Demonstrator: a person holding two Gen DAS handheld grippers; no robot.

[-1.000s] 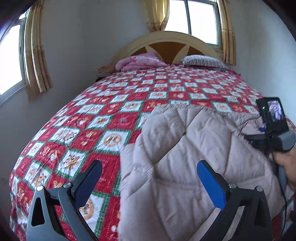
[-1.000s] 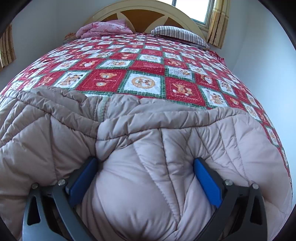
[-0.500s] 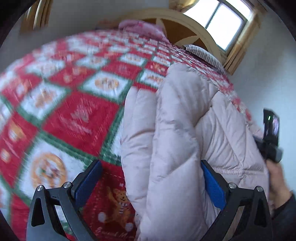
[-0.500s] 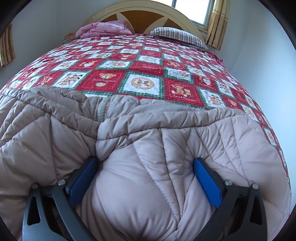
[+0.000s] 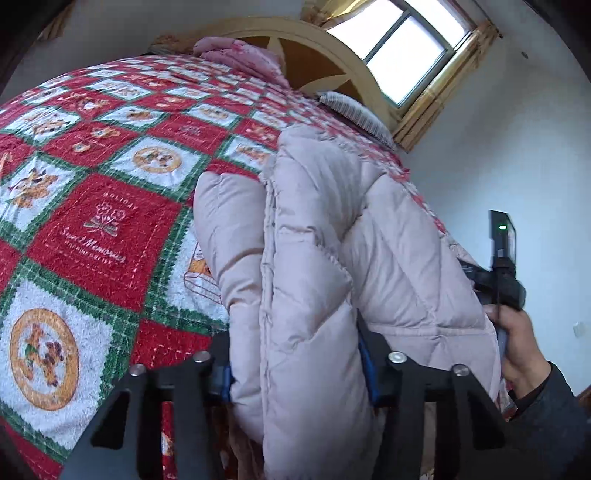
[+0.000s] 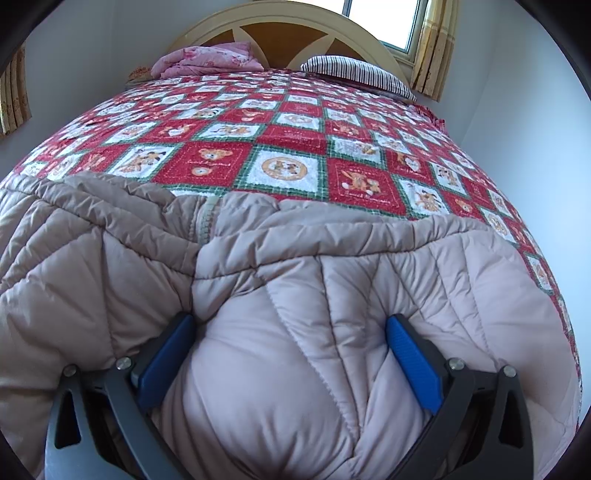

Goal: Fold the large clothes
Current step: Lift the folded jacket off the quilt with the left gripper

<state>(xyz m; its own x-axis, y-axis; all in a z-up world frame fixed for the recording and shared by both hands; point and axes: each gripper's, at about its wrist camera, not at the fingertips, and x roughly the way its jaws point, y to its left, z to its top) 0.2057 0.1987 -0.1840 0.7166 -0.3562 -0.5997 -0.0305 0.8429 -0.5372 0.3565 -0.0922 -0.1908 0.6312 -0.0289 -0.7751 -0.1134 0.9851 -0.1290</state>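
Note:
A large beige quilted down jacket [image 6: 295, 295] lies near the foot of the bed on a red, white and green checked blanket [image 6: 288, 136]. My left gripper [image 5: 295, 369] is shut on a thick fold at the jacket's left edge [image 5: 306, 277]; its blue pads are mostly buried in the padding. My right gripper [image 6: 291, 358] has its jaws wide apart around a puffy bulge of the jacket, the blue pads [image 6: 413, 365] pressing its sides. The right gripper's body and the hand holding it [image 5: 517, 343] show at the right of the left wrist view.
A wooden headboard [image 6: 288, 33] stands at the far end, with a pink bundle [image 6: 207, 59] and a striped pillow [image 6: 354, 74] in front of it. A window with yellow curtains [image 5: 413, 48] is behind. White walls flank the bed.
My left gripper dropped down and tilted onto the jacket's left edge, then closed on it. My right gripper and the jacket under it stayed almost still.

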